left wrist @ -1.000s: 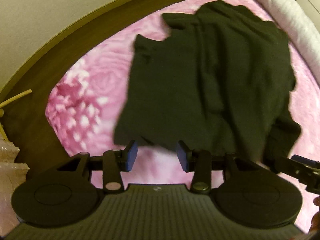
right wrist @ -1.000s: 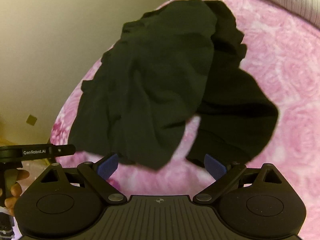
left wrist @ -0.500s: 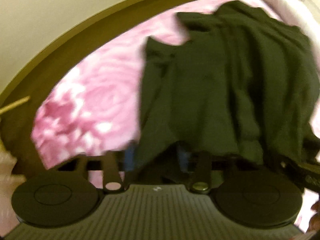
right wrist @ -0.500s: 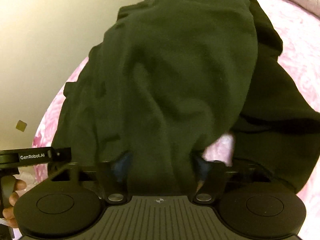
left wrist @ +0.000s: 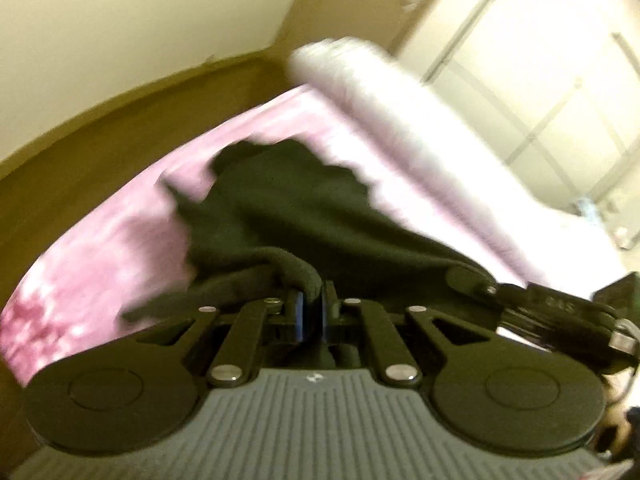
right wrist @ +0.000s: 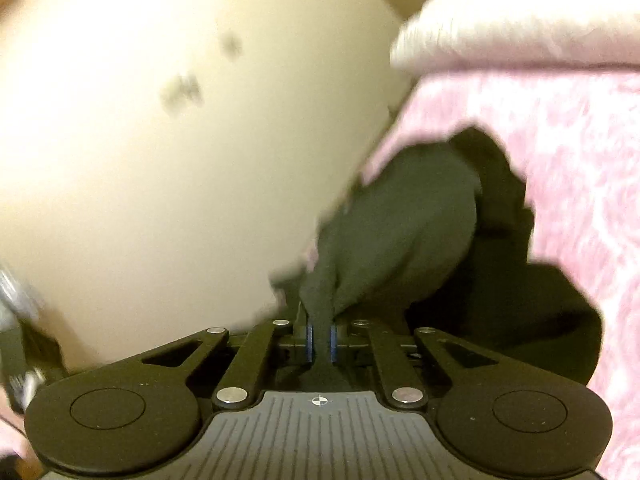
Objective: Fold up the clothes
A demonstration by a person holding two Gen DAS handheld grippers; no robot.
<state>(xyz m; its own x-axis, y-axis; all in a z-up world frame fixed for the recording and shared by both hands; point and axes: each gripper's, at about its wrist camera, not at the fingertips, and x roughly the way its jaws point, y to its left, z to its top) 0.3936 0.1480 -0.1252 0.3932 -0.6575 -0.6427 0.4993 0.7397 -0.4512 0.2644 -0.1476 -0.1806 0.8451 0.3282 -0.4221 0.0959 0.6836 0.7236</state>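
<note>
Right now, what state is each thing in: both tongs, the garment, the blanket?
Left tongs: closing, pads pinching a fold of the garment.
Right tongs: shut on the garment's edge.
Garment: dark, bunched, near edge held by both tongs, far part lying on the blanket.
Blanket: pink, spread flat under the garment.
White bedding: rolled along the blanket's far side.

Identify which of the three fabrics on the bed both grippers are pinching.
The black garment: dark fabric, pinched by left gripper and right gripper. The pink floral blanket and white quilt lie ungripped.
</note>
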